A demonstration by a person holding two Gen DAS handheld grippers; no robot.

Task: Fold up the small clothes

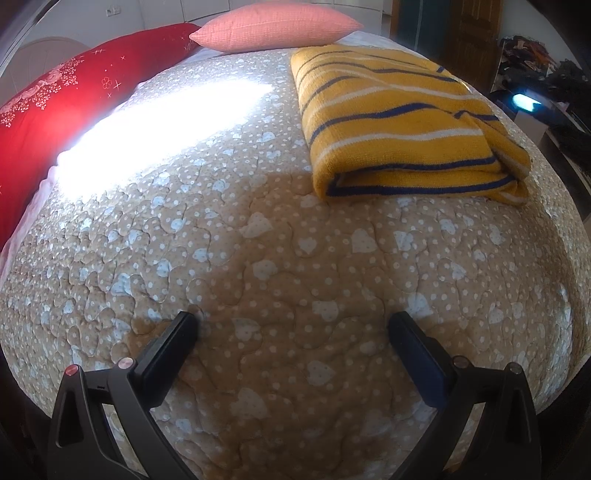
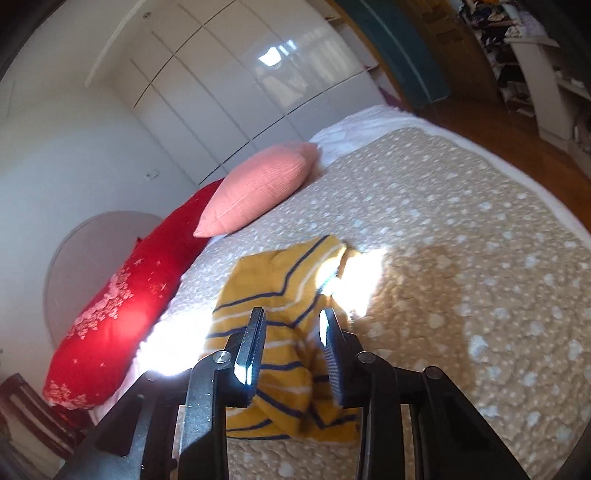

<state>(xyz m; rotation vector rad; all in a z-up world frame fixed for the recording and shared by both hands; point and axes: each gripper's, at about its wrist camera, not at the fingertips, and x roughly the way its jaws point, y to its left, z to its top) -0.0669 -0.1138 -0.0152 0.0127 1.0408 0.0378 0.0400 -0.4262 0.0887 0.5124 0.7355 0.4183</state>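
On the beige quilt (image 1: 280, 258), far right side in the left wrist view, sits the yellow striped garment (image 1: 402, 125), already folded into a flat rectangle with one doubled edge facing near. Right gripper (image 2: 291, 321) hovers right above it, jaws apart with cloth showing between and below the fingers; can't tell if they touch it, nothing clamped. Left gripper (image 1: 291, 325) hangs over bare quilt, near side, well apart from the garment, jaws wide apart and empty. Pink pillow (image 1: 277, 26) and red pillow (image 1: 74, 96) lie along the far-left edge. Judgement: fold looks nearly done. Next move probably calls for a final half-fold or tidy, gripping the near edge squarely.
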